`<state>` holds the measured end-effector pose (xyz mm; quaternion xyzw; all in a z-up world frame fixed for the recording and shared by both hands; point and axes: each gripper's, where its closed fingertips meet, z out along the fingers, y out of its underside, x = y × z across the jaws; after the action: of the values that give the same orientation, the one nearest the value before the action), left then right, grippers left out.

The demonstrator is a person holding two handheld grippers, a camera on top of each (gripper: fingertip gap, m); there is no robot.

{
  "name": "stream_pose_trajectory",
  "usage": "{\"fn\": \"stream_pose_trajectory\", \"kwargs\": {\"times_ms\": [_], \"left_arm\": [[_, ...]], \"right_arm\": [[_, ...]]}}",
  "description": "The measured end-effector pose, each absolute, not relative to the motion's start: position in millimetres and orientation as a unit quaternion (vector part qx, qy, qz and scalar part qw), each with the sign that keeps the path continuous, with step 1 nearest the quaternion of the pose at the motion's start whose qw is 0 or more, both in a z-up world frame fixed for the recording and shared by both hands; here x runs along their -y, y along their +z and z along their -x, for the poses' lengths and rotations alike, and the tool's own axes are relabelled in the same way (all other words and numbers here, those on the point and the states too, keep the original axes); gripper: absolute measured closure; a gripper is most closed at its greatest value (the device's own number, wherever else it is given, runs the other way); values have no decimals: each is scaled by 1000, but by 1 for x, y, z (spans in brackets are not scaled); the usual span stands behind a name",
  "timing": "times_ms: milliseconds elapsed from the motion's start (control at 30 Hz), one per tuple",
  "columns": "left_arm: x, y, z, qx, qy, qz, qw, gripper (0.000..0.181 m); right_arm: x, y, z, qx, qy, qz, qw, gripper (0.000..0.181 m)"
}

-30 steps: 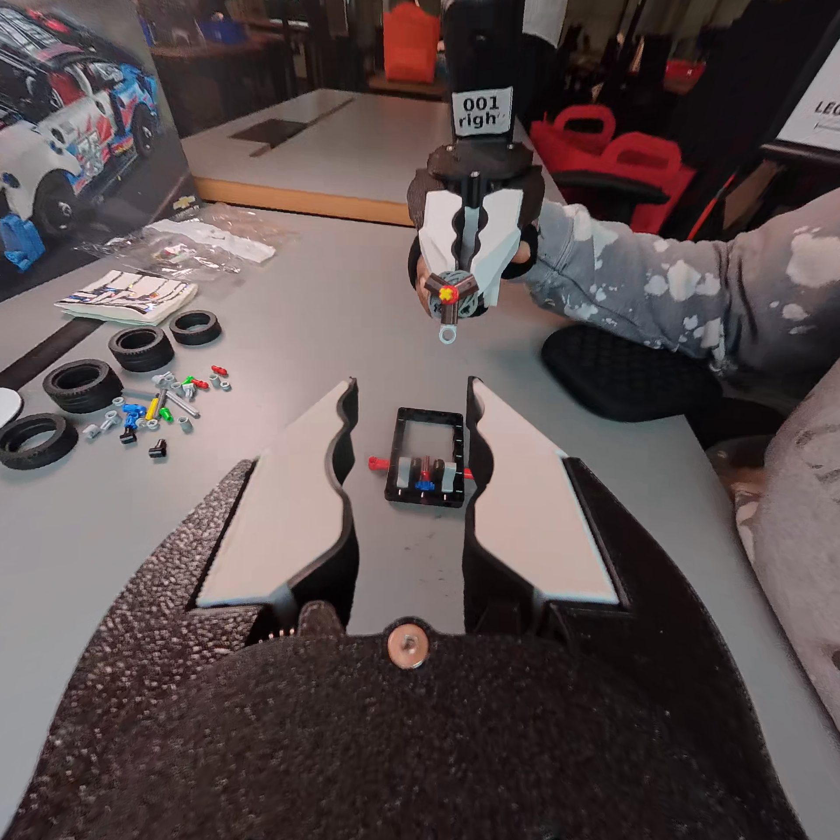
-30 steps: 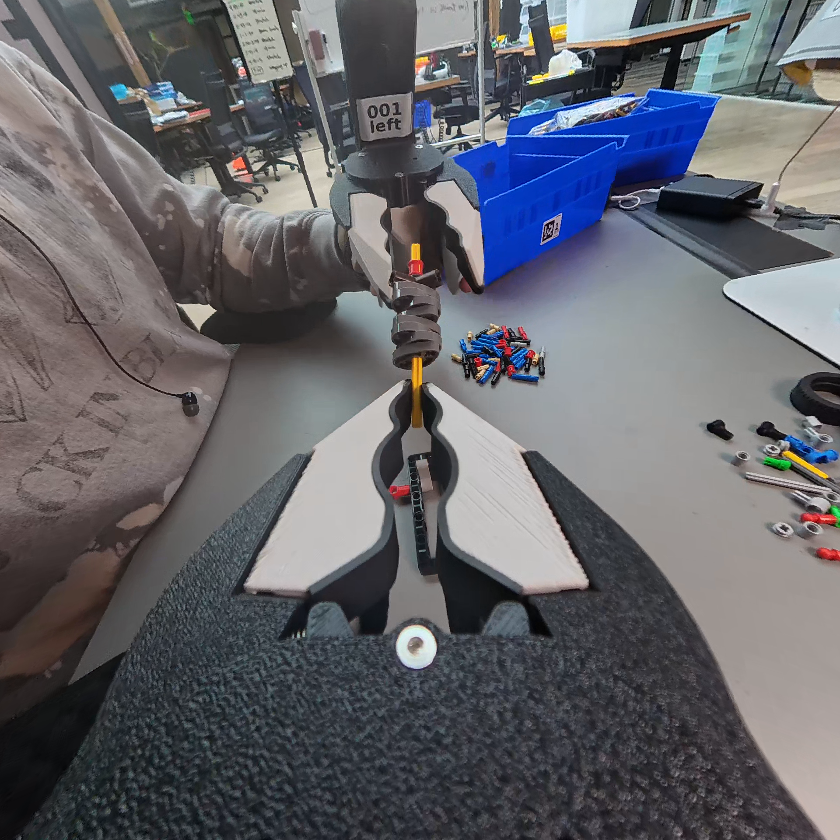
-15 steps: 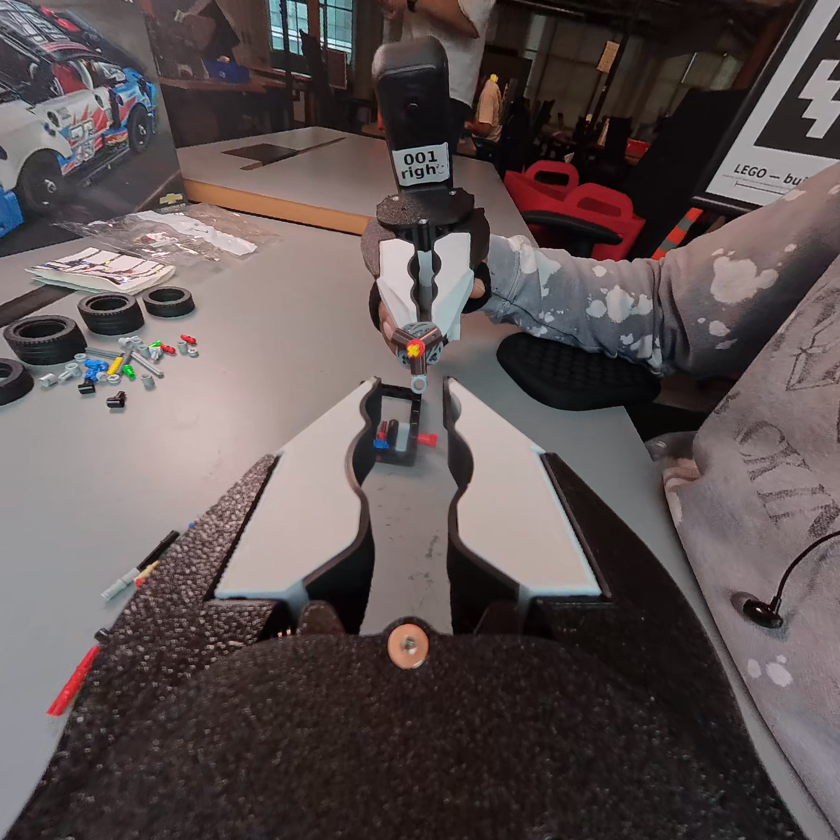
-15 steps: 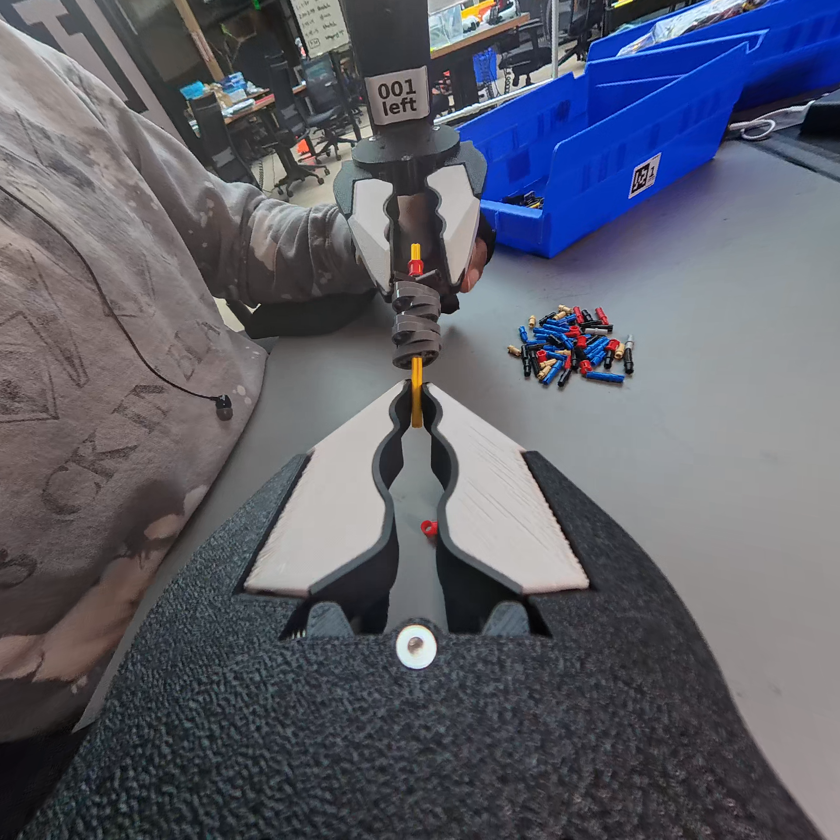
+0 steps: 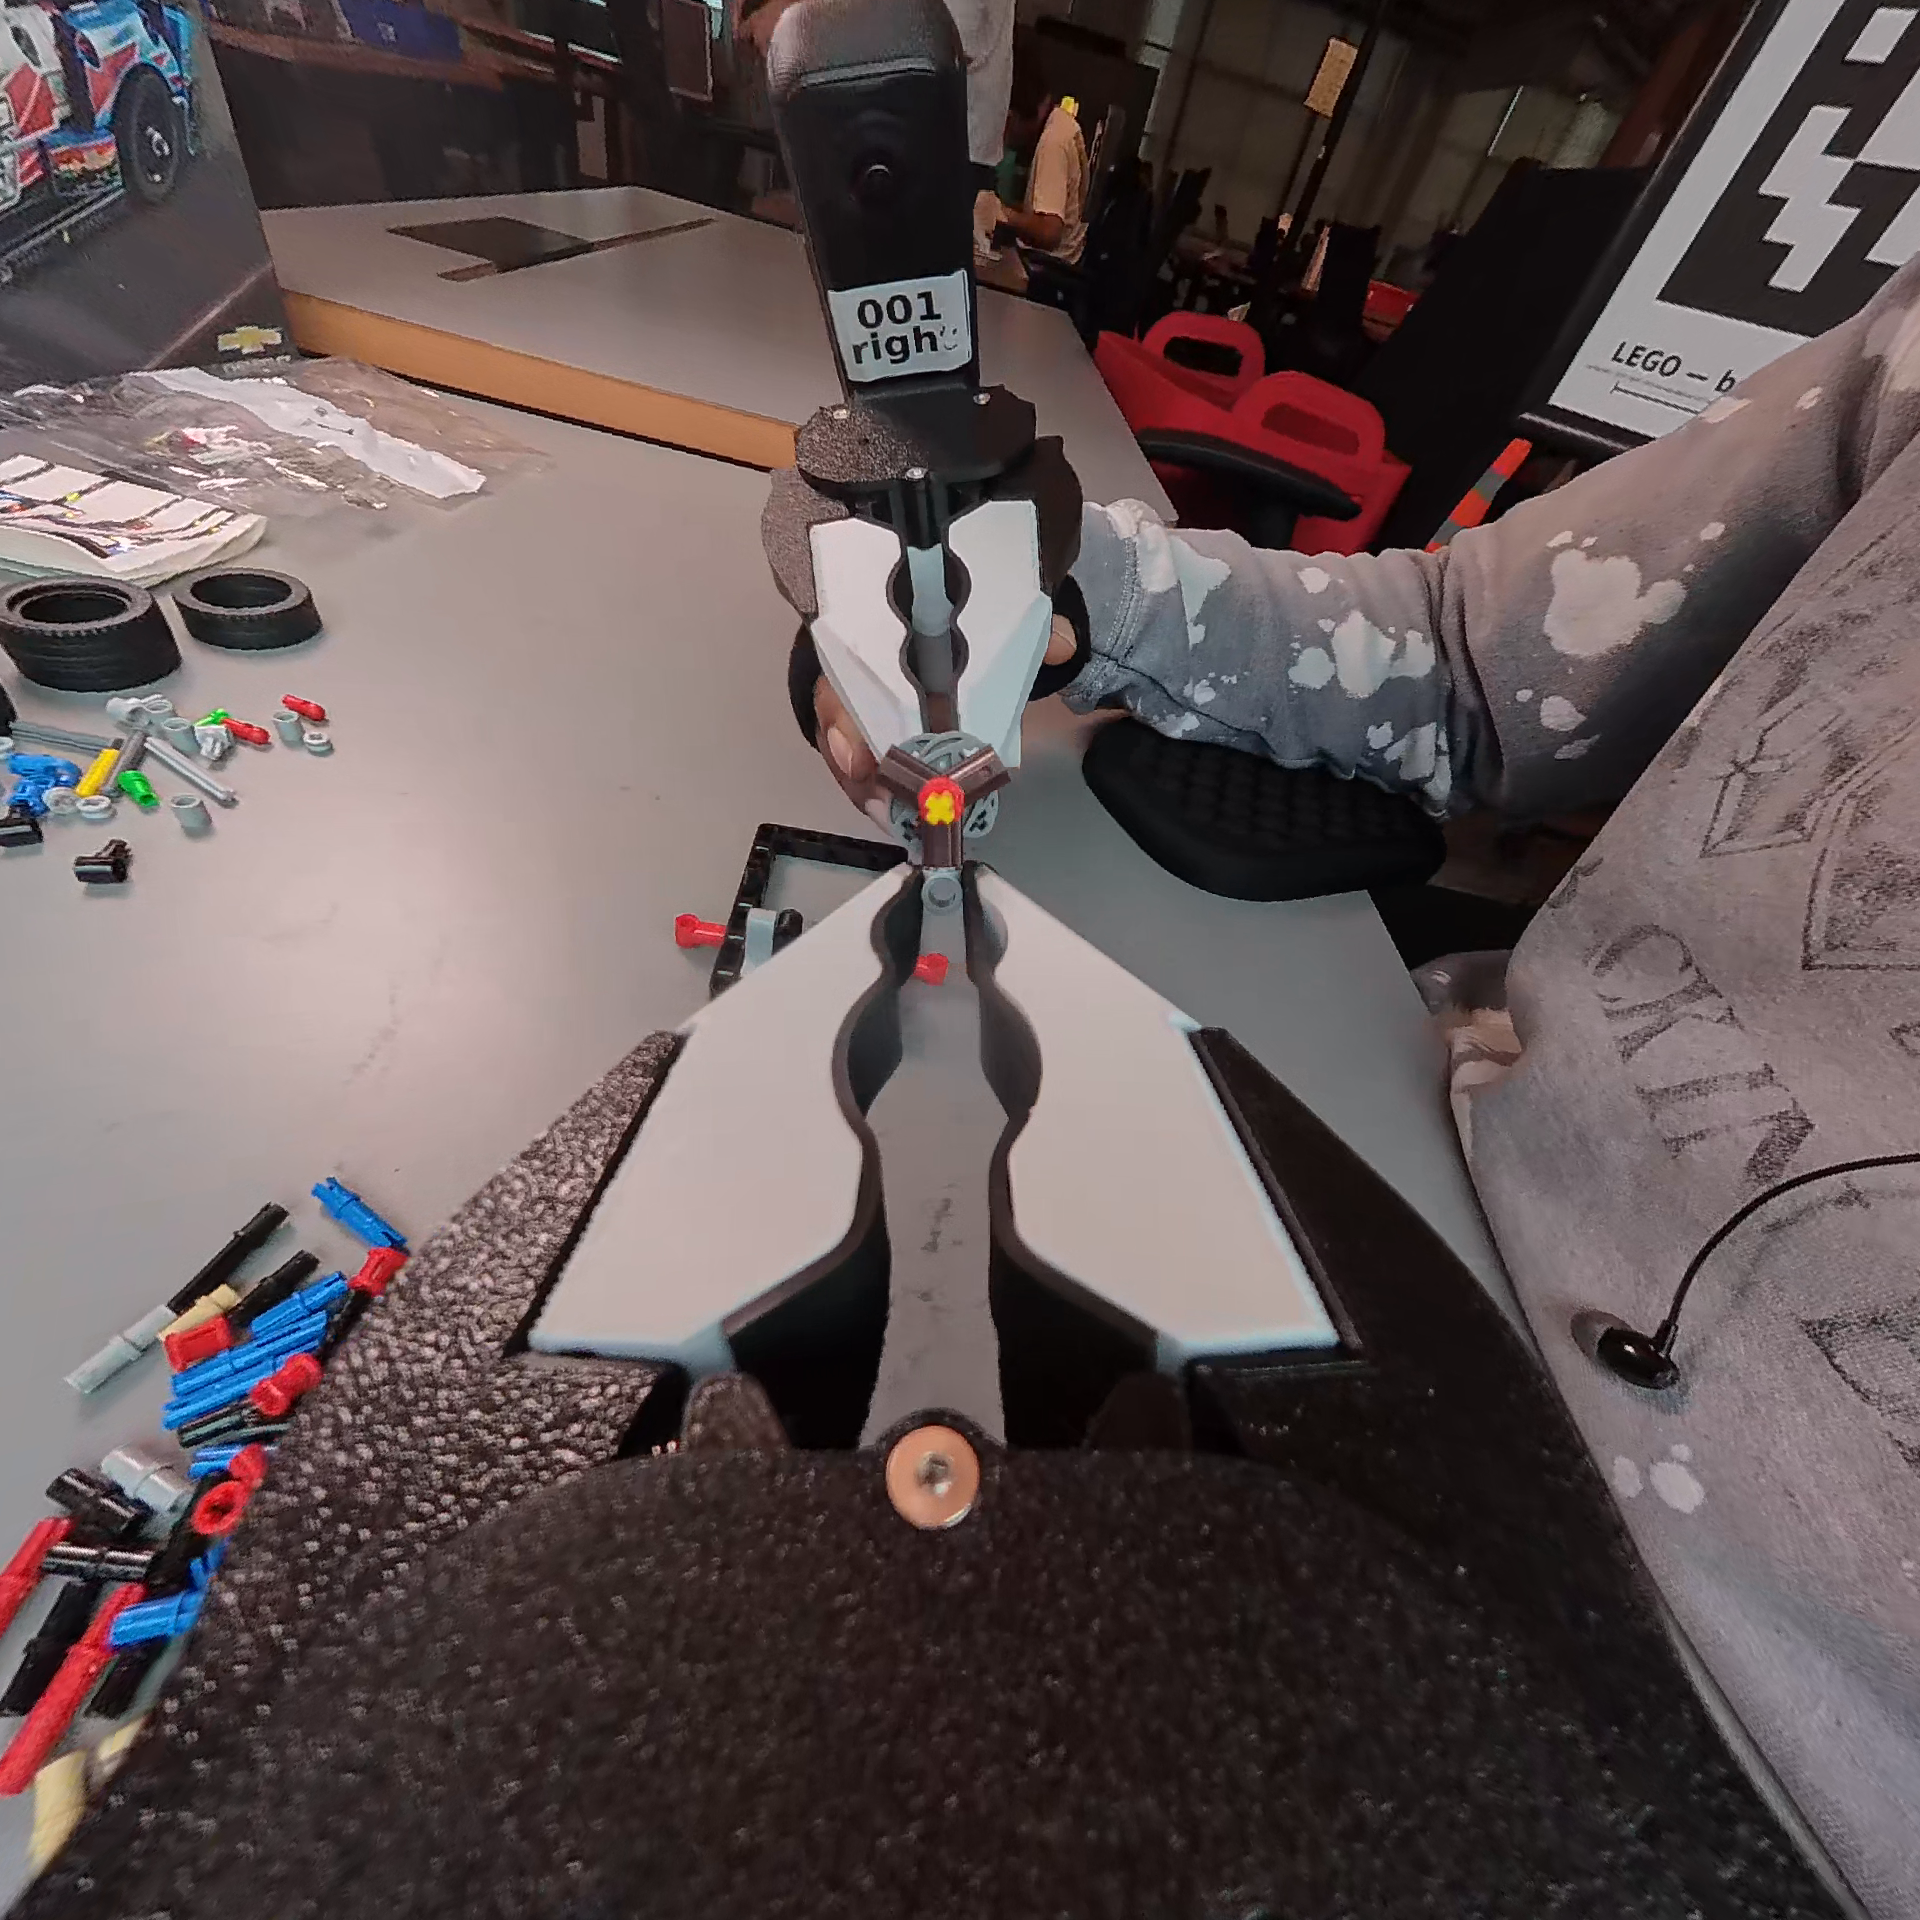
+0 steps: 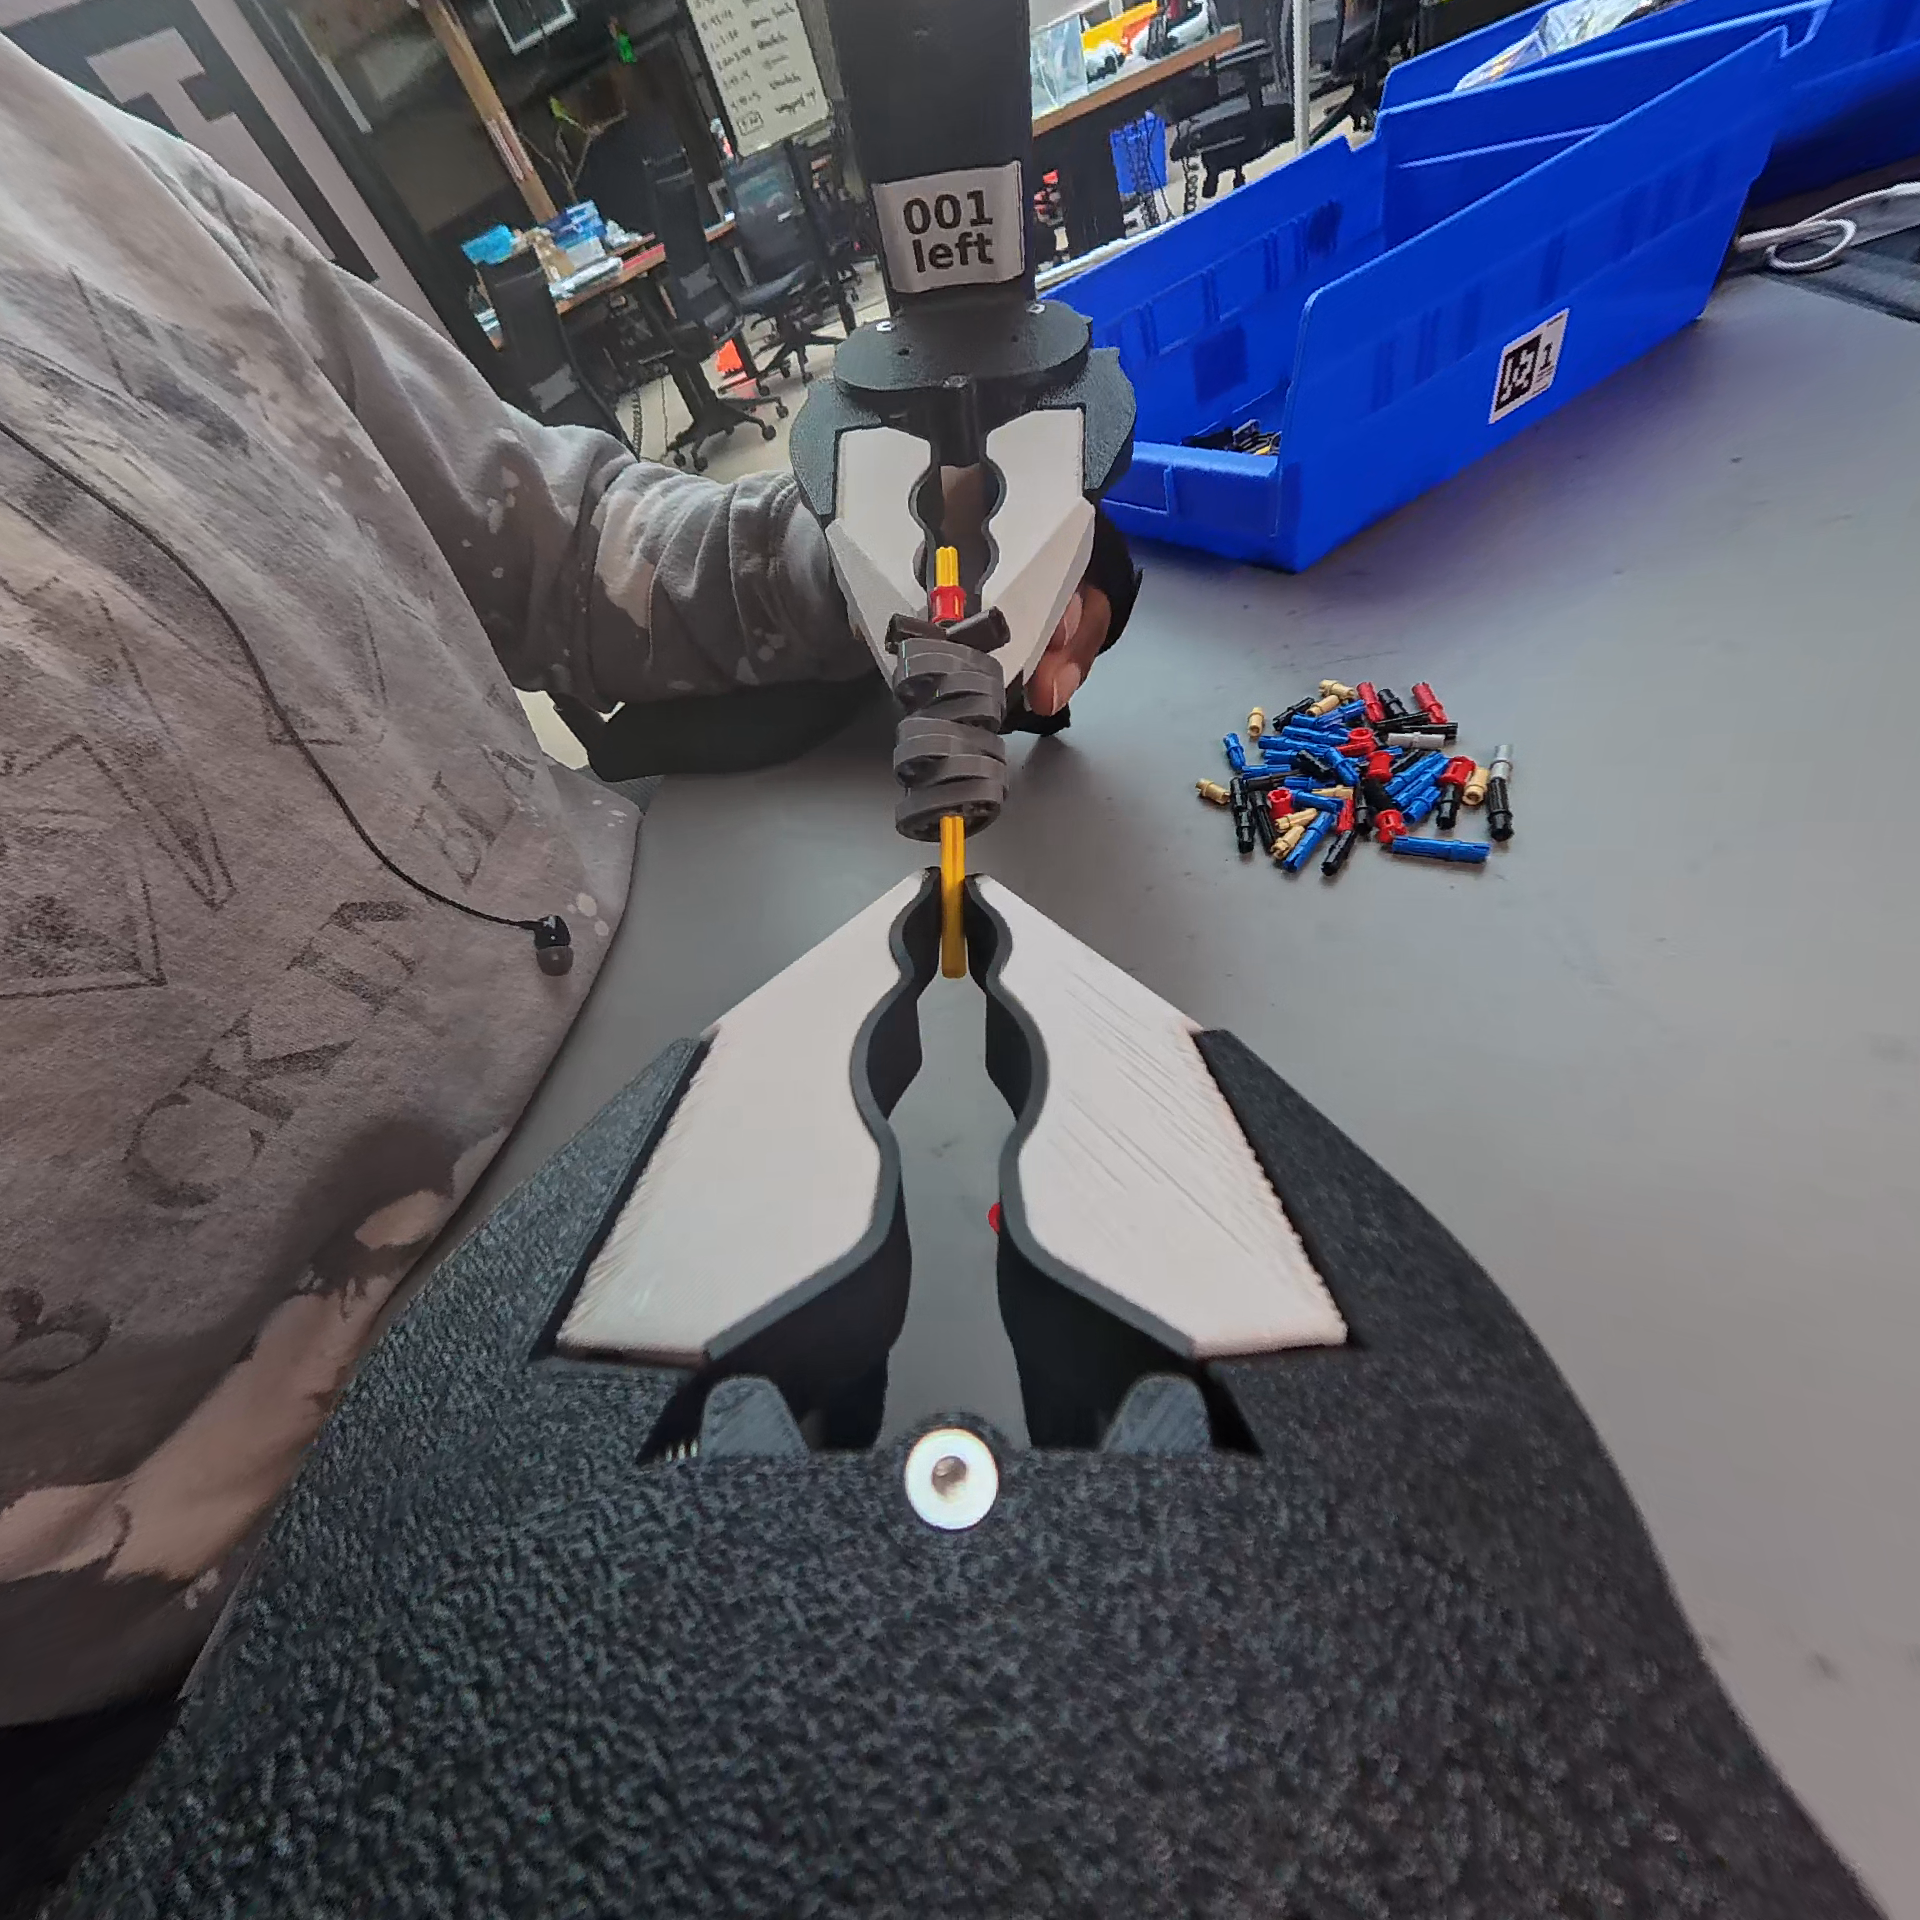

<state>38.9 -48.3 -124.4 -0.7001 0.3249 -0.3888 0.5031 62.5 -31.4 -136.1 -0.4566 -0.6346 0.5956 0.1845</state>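
A yellow axle carrying several dark grey cam pieces [image 6: 948, 748] is held in the air between both grippers. My right gripper [image 6: 951, 894] is shut on the axle's near yellow end. My left gripper [image 6: 948, 623] faces it and is shut on the far end, by a red bush and a dark brown piece. In the left wrist view the axle assembly [image 5: 940, 805] shows end-on, with my left gripper [image 5: 940, 883] closed on its small grey end piece and the right gripper [image 5: 940, 748] behind. A black frame [image 5: 774, 862] with a red pin lies on the grey table below.
A heap of blue, red and black pins [image 6: 1361, 774] lies to the right, with blue bins [image 6: 1455, 312] behind. Tyres [image 5: 94, 623], small loose parts [image 5: 135, 764], a booklet [image 5: 114, 509] and a plastic bag [image 5: 312, 436] lie at left. A black pad [image 5: 1257, 821] sits under the sleeve. There is about 4 cm between the tips of the two grippers.
My left gripper went from open over the black frame to shut on the assembly's end. The right gripper kept its hold on the yellow axle. The frame now lies lower left.
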Motion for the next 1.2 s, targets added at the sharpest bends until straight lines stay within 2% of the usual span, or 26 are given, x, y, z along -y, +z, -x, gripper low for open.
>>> {"fn": "stream_pose_trajectory", "kwargs": {"times_ms": [133,400,567,667,867,1200], "left_arm": [[48,-120,-36,-322,-392,696,508,174],[47,-122,-28,-326,-380,702,507,174],[50,-135,-36,-351,-358,716,486,174],[52,-144,-40,-374,-331,726,473,174],[58,-152,-45,-405,-304,732,456,174],[58,-135,-42,-378,-338,720,474,174]], "right_arm": [[31,-140,-60,636,586,461,198,169],[22,-120,-50,630,557,461,283,135],[42,-117,-36,669,505,436,326,127],[52,-125,-30,686,491,430,320,130],[58,-142,-30,712,470,427,300,156],[55,-127,-31,686,512,412,312,157]]}}
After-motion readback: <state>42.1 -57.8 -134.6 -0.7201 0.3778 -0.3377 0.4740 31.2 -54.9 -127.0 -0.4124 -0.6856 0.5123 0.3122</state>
